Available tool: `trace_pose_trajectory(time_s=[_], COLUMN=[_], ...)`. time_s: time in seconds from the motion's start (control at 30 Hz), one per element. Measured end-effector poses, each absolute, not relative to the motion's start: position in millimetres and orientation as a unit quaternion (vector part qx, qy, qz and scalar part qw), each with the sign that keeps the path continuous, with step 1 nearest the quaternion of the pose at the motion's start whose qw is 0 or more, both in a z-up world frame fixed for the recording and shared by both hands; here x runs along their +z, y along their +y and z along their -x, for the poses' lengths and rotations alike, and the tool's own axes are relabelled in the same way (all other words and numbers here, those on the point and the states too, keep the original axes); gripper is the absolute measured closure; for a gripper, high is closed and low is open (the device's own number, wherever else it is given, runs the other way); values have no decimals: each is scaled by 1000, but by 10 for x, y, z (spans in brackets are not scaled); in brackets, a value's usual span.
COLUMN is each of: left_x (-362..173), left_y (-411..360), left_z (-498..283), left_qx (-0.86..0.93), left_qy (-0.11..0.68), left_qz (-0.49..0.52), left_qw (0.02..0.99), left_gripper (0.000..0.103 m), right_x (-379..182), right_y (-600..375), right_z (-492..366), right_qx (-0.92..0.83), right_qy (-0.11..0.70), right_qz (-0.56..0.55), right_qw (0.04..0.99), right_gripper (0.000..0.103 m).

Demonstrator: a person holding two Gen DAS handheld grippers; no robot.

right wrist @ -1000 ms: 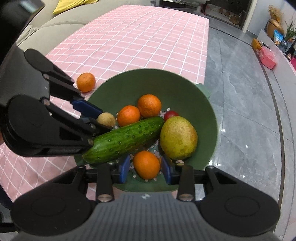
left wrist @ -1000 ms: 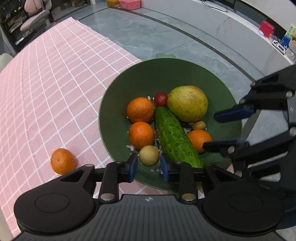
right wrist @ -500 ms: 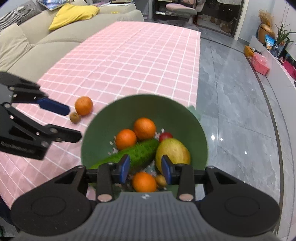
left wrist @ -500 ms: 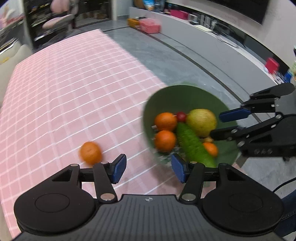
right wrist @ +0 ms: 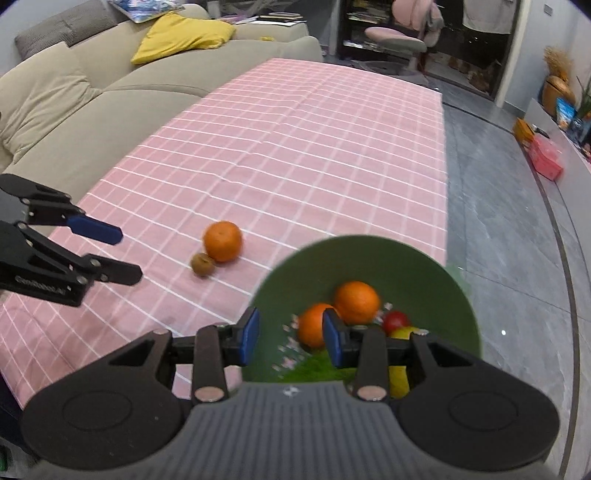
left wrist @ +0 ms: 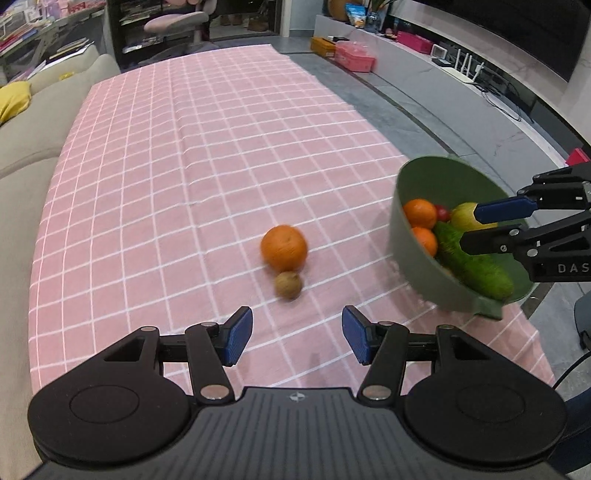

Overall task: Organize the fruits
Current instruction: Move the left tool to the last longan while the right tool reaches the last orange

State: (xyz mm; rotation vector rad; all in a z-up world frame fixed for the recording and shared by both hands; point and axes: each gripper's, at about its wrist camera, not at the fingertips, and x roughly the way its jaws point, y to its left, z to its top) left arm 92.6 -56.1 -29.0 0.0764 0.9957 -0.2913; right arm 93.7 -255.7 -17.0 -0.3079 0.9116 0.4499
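An orange (left wrist: 284, 247) and a small brown fruit (left wrist: 288, 285) lie touching on the pink checked cloth (left wrist: 184, 166); they also show in the right wrist view, the orange (right wrist: 222, 241) and the brown fruit (right wrist: 202, 264). My left gripper (left wrist: 297, 338) is open and empty, just short of them. A green bowl (left wrist: 417, 258) at the cloth's right edge holds two oranges (left wrist: 419, 213), a cucumber (left wrist: 474, 266), a yellow-green pear (left wrist: 465, 216) and a small red fruit (left wrist: 442, 212). My right gripper (right wrist: 290, 336) is open and empty above the bowl (right wrist: 424, 269).
A beige sofa (right wrist: 74, 110) with a yellow cushion (right wrist: 181, 35) runs along the cloth's left side. Grey tiled floor (right wrist: 498, 221) lies right of the table. A pink chair (left wrist: 175, 20) and shelves stand at the far end.
My left gripper let go of the small brown fruit, which now lies beside the orange on the cloth, and opened wide. Both grippers pulled back and up from the bowl.
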Motion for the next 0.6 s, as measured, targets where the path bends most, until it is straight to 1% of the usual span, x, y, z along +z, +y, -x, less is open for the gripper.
trace_pose_trajectory(time_s=[0.27,0.6], left_x=[-460,-717], left_y=[-436,-421], left_z=[-898,-1158], left_qx=[-134,-145], left_qy=[470,469], left_qz=[-30,-6], left_qw=[872,871], left_gripper=[37,37], right_x=[-313,-389], right_y=[-2178,-1886], right_z=[-1013,-1281], right_qx=[235,239], right_qy=[444,447], right_qz=[165,149], right_qw=[849,849], right_gripper=[68,68])
